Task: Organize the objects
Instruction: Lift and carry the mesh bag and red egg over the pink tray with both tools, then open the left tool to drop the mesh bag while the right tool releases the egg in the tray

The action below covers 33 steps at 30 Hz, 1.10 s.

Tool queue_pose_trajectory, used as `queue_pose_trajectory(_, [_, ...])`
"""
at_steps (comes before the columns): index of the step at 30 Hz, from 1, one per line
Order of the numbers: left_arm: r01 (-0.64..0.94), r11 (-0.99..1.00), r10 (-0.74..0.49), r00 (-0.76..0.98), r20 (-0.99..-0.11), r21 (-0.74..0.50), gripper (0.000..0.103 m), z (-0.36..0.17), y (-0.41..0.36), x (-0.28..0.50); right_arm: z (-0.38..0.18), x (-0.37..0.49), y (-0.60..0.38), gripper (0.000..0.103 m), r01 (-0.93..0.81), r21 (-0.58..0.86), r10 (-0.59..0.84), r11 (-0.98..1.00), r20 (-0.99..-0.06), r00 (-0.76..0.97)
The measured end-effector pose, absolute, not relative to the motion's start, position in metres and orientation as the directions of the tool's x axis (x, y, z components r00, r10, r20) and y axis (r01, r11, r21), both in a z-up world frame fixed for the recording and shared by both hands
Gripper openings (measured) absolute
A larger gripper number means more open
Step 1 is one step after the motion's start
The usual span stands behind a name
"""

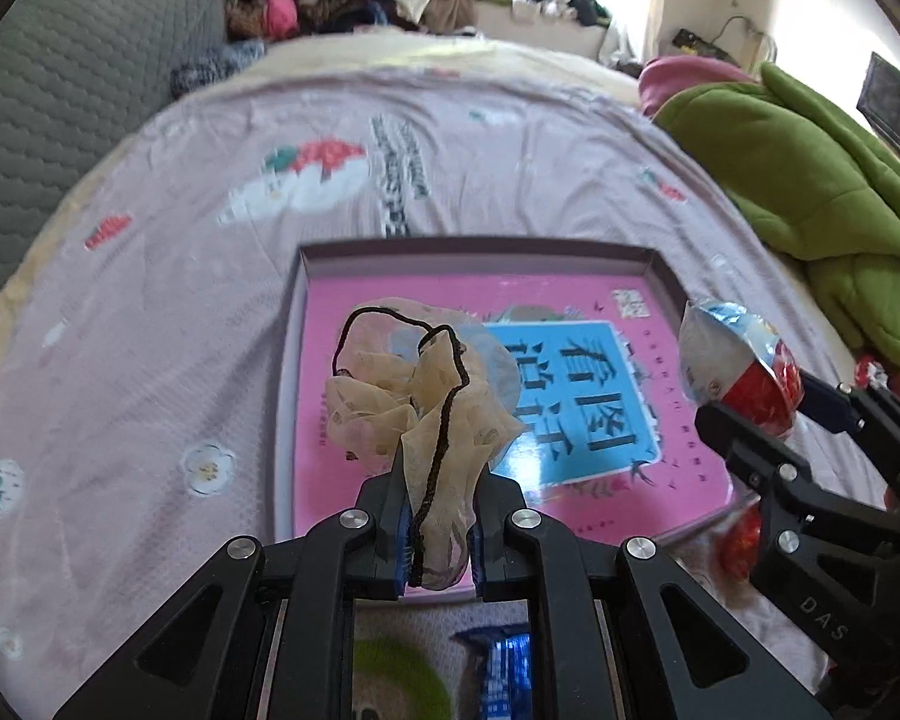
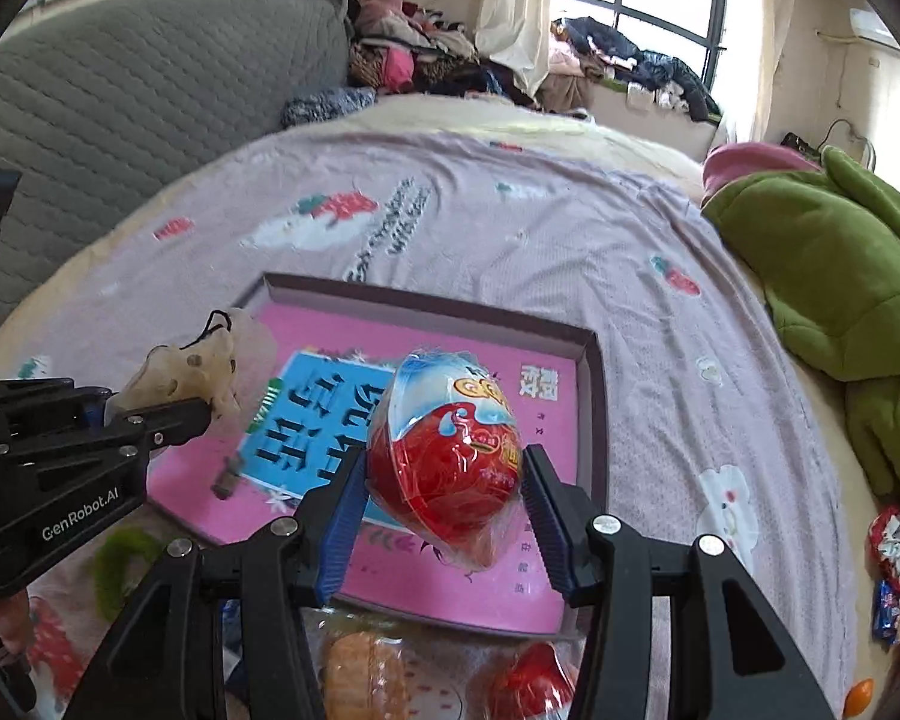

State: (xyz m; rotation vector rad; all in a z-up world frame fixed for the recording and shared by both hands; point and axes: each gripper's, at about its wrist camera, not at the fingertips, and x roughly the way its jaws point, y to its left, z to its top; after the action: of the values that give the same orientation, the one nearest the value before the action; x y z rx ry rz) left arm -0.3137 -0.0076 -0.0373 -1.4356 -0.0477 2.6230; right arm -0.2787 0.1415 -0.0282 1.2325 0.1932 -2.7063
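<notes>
**Both tools loaded above the pink tray on the bed**

Left tool (image 1: 438,516): jaws nearly together, pinching a beige mesh scrunchie (image 1: 414,396) with a dark cord looped through it. The fabric bunches up above the blue pads and hangs in front of the tray, lower centre of the left wrist view. In the right wrist view the same tool (image 2: 168,414) enters from the left edge, with the scrunchie (image 2: 192,378) sticking out past its tips over the tray's left part.

Right tool (image 2: 444,504): jaws about half apart, pads pressed on both sides of a wrapped egg-shaped treat (image 2: 450,450), red lower half, white and blue top, clear crinkled wrap. It sits centre frame, above the tray's near right part. In the left wrist view this tool (image 1: 750,408) comes in from the right edge with the egg (image 1: 732,360) at its tips.

Tray (image 1: 480,252): shallow, dark-rimmed box lying flat on the bed, pink inside, with a blue panel (image 1: 576,402) printed with large characters. Nothing rests in it, as far as visible.

Near edge, below the tools: a blue snack packet (image 1: 501,672), a green fuzzy item (image 1: 390,684), an orange-tan round thing (image 2: 366,678) under clear wrap, a second red egg (image 2: 534,684).

Surroundings: lilac bedsheet (image 1: 180,330) with strawberry prints, green plush blanket (image 2: 840,276) at right, grey quilted headboard (image 2: 120,90) at upper left, clothes piled by the window (image 2: 660,0). Small wrapped sweets (image 2: 891,570) lie at the right edge.
</notes>
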Motion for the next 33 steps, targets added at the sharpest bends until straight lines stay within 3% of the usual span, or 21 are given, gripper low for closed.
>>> queue_pose_trajectory(16, [-0.133, -0.989, 0.125, -0.471, -0.873, -0.070, 0.023, -0.077, 0.003, -0.334, -0.087, -0.313, 0.133, 0.052, 0.191, -0.045, -0.062, -0.981, -0.850, -0.522])
queue_pose_trajectory(22, [-0.153, -0.988, 0.089, -0.477, -0.875, -0.017, 0.035, -0.081, 0.006, -0.332, -0.092, -0.316, 0.137, 0.052, 0.165, -0.050, -0.042, -0.985, -0.860, -0.509])
queue_pose_trajectory(27, [-0.176, -0.983, 0.132, -0.455, -0.881, -0.057, 0.061, -0.082, 0.005, -0.332, -0.089, -0.316, 0.139, 0.052, 0.177, -0.049, -0.047, -0.983, -0.862, -0.505])
queue_pose_trajectory(33, [-0.164, -0.984, 0.137, -0.472, -0.871, -0.066, 0.065, -0.071, -0.001, -0.328, -0.070, -0.312, 0.145, 0.054, 0.165, -0.015, -0.078, -0.986, -0.839, -0.539])
